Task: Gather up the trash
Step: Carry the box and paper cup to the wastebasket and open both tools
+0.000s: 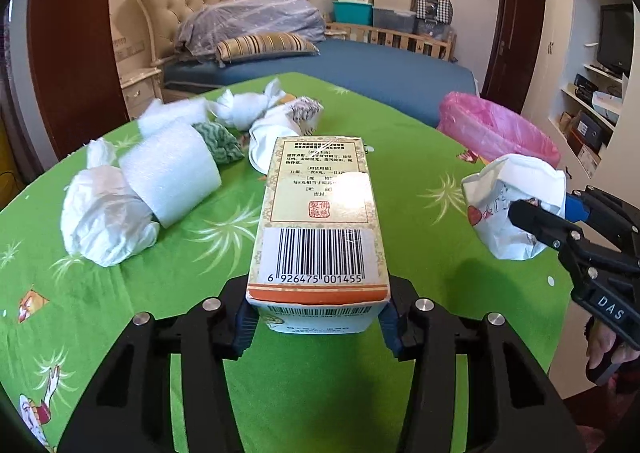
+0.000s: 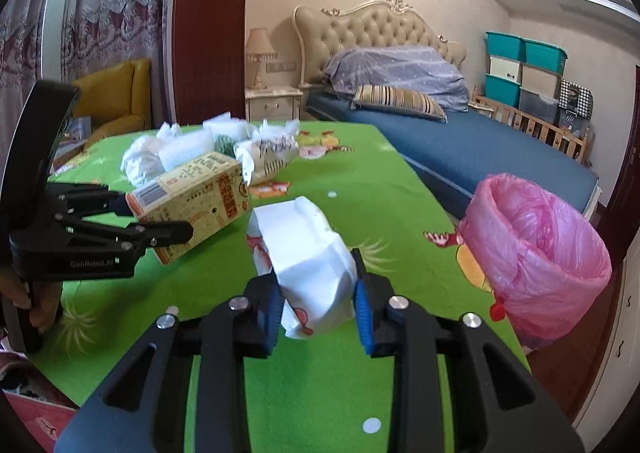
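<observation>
A carton (image 1: 318, 221) was held between the pads of the left gripper (image 1: 316, 317), raised above the green table (image 1: 420, 253). A crumpled white wrapper (image 2: 308, 253) was clamped in the right gripper (image 2: 318, 311), also off the table. A pink-lined bin (image 2: 536, 249) stood just beyond the table's right edge. More trash (image 1: 168, 169), white wads and foam rolls, was heaped at the table's far left. A bed (image 2: 460, 145) was seen behind.

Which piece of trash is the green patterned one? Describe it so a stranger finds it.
On the green tablecloth, find the trash pile at the far end. The green zigzag wad sits beside the white foam roll; everything around it is white.
</observation>
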### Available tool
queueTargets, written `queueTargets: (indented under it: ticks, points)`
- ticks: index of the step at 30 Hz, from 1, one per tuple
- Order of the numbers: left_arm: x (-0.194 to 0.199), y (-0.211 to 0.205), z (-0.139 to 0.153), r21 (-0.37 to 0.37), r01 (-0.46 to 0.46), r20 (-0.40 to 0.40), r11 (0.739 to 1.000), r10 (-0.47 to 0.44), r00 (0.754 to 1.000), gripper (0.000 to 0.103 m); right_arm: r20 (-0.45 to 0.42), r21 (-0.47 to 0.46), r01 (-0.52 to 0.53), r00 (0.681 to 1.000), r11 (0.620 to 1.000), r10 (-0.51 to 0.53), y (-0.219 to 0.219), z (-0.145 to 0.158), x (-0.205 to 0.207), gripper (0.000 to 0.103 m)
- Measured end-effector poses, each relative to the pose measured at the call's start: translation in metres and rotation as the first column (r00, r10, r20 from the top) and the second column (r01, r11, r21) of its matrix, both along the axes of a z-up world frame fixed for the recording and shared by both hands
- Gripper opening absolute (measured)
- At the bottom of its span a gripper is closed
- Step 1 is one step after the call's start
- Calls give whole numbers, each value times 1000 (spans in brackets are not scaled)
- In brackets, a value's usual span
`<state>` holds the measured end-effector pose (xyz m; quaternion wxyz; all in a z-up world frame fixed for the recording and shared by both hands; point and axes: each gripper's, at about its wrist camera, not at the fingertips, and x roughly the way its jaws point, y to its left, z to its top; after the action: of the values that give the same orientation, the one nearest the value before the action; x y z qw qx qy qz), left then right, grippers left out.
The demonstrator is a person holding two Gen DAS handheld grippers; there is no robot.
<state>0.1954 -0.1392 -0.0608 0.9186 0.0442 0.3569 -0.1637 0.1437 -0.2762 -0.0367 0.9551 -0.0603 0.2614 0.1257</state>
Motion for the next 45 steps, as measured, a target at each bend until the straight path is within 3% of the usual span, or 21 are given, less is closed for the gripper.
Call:
queueTargets:
  ticks: [11,25,31,36,45]
  points:
    - [-17,-6,17,-4,18,81,1000,-18,997,46,39,55,51,998,997,-53,-19,14,-3,30]
    - [-19,-38,28,-24,89,102,996,-86,991,46,88,126,145,984,981,-157,-70,27,-14,30]
    - [-8,-77,37,7,170,91,985,-170,981,46,102,128,203,971,971,-217,-98,33,-14,30]
    - [9,-117,50,-12,249,61,969,-248,967,46,121,112,265,953,958,-278,-131,40,-10,30]
    - [65,-210,72,-26,343,27,939,-343,939,46,130,124,375,912,919,-389,-207,55,20,30]
